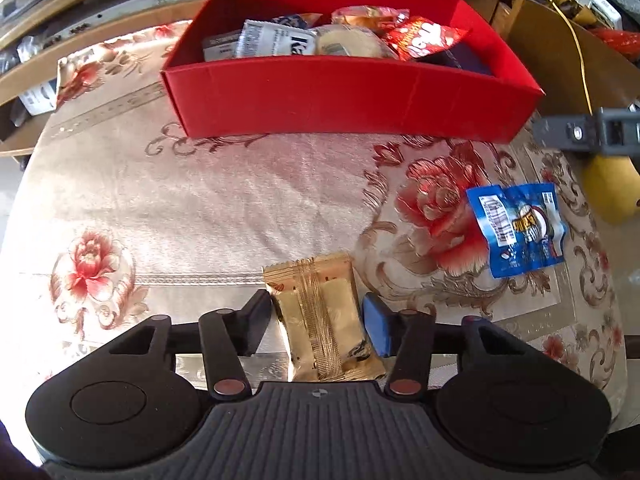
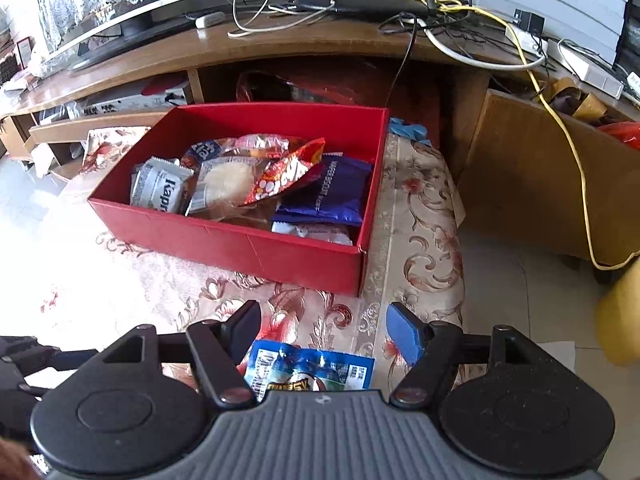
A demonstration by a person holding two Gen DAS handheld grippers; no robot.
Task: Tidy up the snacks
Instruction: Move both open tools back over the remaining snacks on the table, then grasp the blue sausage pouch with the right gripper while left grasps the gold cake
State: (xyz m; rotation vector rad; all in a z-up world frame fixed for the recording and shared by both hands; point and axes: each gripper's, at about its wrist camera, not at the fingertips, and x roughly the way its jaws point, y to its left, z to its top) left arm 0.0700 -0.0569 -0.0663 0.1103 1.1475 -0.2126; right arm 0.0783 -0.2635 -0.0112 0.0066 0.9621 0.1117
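A gold snack packet (image 1: pixel 324 340) lies on the floral tablecloth (image 1: pixel 200 208), and my left gripper (image 1: pixel 316 302) is shut on it, one pad against each long side. To its right lies a blue snack packet (image 1: pixel 516 228), also visible in the right wrist view (image 2: pixel 308 368). My right gripper (image 2: pixel 323 314) hangs open over this blue packet, with the blue pad clear of it. Behind both stands a red box (image 1: pixel 340 96) holding several wrapped snacks; its front wall (image 2: pixel 224 236) faces me.
A wooden media cabinet (image 2: pixel 320 44) with tangled cables and a yellow cord (image 2: pixel 576 160) runs behind the table. The table's right edge (image 2: pixel 460 240) drops to a tiled floor. The right gripper's body (image 1: pixel 580 132) juts in beside the box's right corner.
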